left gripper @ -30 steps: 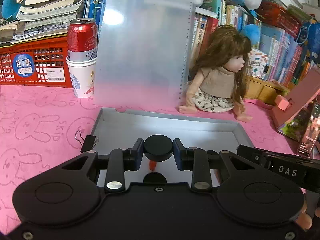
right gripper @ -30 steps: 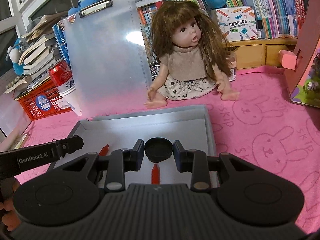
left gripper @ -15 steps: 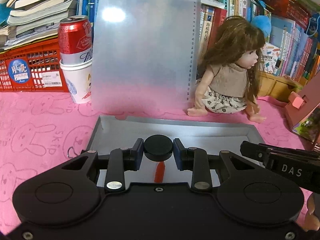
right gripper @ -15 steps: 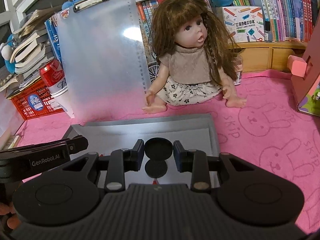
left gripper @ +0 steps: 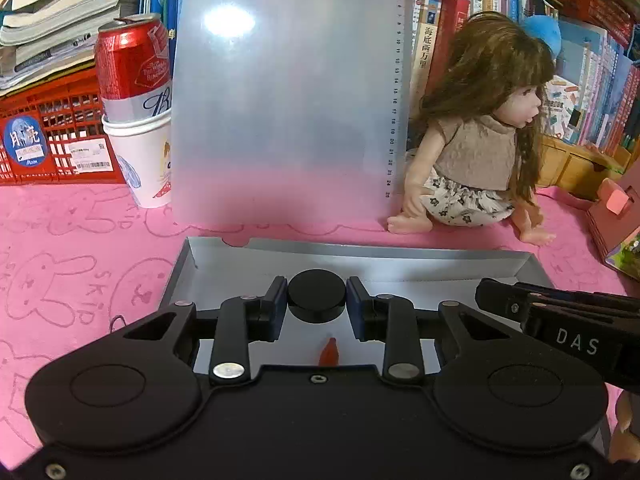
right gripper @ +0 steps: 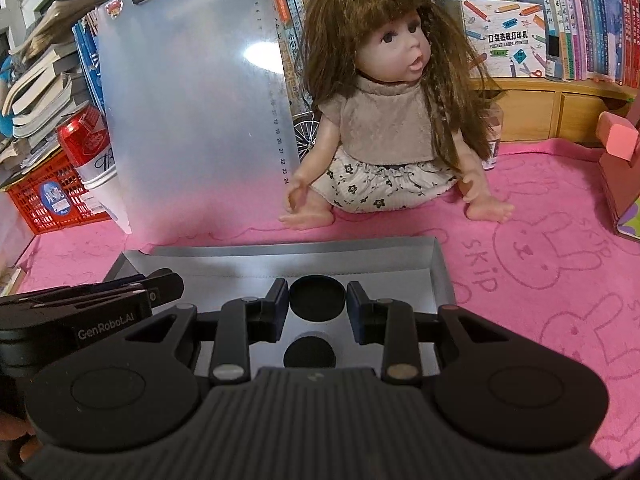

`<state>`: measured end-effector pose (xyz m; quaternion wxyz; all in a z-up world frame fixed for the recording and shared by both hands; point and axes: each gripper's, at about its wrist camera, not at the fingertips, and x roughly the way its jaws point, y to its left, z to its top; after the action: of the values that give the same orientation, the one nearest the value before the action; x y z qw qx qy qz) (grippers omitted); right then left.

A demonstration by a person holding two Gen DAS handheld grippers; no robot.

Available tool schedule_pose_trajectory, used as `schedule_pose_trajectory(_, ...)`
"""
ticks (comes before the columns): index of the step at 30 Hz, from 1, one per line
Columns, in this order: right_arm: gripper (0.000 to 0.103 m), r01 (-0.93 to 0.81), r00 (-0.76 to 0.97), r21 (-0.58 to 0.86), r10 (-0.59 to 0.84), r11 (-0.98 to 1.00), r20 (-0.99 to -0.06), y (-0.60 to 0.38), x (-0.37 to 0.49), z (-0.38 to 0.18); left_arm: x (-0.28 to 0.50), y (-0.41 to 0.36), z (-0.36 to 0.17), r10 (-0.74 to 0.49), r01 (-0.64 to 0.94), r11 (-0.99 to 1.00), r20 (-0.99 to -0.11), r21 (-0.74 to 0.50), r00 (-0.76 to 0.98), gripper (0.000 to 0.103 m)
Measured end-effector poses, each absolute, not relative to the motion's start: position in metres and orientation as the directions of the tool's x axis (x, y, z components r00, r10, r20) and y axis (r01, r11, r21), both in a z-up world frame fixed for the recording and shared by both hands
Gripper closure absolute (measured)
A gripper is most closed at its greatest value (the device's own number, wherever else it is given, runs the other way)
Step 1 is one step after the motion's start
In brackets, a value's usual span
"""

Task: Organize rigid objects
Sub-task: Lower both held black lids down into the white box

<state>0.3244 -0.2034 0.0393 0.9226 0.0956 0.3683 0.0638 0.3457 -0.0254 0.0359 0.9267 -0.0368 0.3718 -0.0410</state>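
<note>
A shallow grey tray [left gripper: 400, 254] [right gripper: 436, 264] lies on the pink cloth. My left gripper [left gripper: 317, 299] is shut on a black round disc [left gripper: 317, 294] and holds it over the tray. A small red piece [left gripper: 329, 354] lies on the tray floor just under it. My right gripper [right gripper: 317, 298] is shut on a second black round disc [right gripper: 317, 296] over the same tray. Another black disc [right gripper: 309, 352] lies on the tray floor below it. The right gripper's body shows at the right of the left wrist view [left gripper: 560, 320].
A translucent clipboard [left gripper: 288, 100] leans upright behind the tray. A doll [right gripper: 392, 120] sits at the back right. A red can in a white cup [left gripper: 136, 112] and a red crate [left gripper: 48, 136] stand at the back left. A pink box [right gripper: 620, 168] is at the far right.
Both grippers have moved forward toward the clipboard and doll, still holding their discs. In the right wrist view a black disc on the tray floor has replaced the red piece below the fingers.
</note>
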Motion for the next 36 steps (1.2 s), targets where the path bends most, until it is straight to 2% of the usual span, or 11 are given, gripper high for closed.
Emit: schedule_pose_trajectory(36, 0.066, -0.056, 0.698, 0.183, 0.170, 0.981, -0.695, -0.189, 0.340, 0.015, 0.357, -0.034, 0.011, -0.096, 0.053, 0.995, -0.710, -0.083, 0.698, 0.072)
